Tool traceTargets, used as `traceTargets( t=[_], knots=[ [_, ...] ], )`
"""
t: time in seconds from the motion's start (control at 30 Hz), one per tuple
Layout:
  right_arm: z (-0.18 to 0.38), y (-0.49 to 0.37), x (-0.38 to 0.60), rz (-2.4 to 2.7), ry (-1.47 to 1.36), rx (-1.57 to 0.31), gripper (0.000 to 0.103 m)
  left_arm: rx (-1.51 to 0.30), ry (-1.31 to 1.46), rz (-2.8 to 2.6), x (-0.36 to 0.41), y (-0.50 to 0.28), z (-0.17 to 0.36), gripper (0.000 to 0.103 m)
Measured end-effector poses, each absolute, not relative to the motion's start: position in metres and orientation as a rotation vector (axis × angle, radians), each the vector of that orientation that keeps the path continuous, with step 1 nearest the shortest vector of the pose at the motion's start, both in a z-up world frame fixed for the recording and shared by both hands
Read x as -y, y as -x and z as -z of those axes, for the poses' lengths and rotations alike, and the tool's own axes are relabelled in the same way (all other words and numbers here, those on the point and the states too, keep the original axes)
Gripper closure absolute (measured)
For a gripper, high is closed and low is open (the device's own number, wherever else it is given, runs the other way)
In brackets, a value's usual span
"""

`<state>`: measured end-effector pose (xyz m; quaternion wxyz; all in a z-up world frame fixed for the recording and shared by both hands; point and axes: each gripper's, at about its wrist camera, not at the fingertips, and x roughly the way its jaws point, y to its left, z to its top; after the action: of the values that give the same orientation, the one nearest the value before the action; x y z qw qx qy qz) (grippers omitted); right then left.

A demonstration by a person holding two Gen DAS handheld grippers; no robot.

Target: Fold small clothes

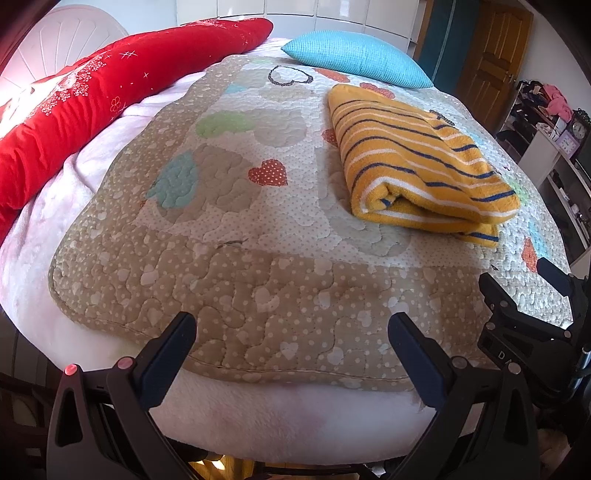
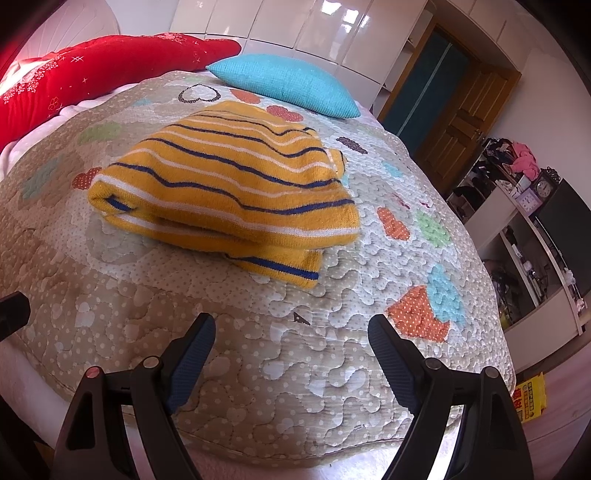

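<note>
Two grippers, both w/ jaws spread wide, nothing between the pads. Left gripper [image 1: 291, 332] hangs over the near edge of the quilt [image 1: 236, 295], fingers splayed, beige heart-print border visible in the gap. Right gripper [image 2: 291, 334] same: wide apart, empty, only quilt fabric showing between its blue-padded fingers [image 2: 192, 363]. In the left wrist view the right gripper's black frame pokes in at the right edge, just beside the left one, over the quilt's right side.

Beyond the fingers: folded sweater [image 2: 225, 192], yellow w/ navy + white stripes, lies flat on the quilt, well apart from both grippers. Neither touches it. Folded in layers, a lower layer sticking out at the near right corner. From the left wrist view it sits up and to the right [image 1: 421, 166]; from the right wrist view, straight ahead, slightly left.

Further out: turquoise pillow [image 2: 284, 85] at the far end of the bed, red cushion [image 1: 85, 107] along the left side. White cupboard doors [image 2: 295, 26] behind, wooden door [image 2: 461, 122] to the right, shelf unit w/ clocks [image 2: 539, 192] at far right.
</note>
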<state>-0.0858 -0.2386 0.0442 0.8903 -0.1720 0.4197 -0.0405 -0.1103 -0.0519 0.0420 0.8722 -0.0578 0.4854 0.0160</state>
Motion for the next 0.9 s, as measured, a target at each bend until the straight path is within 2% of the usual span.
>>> traceTargets(
  t=[0.9],
  knots=[
    [-0.0362, 0.0864, 0.2380, 0.087, 0.365, -0.893, 0.015, -1.002, 0.072, -0.075, 0.0536, 0.1126, -0.0396, 0.000]
  ],
)
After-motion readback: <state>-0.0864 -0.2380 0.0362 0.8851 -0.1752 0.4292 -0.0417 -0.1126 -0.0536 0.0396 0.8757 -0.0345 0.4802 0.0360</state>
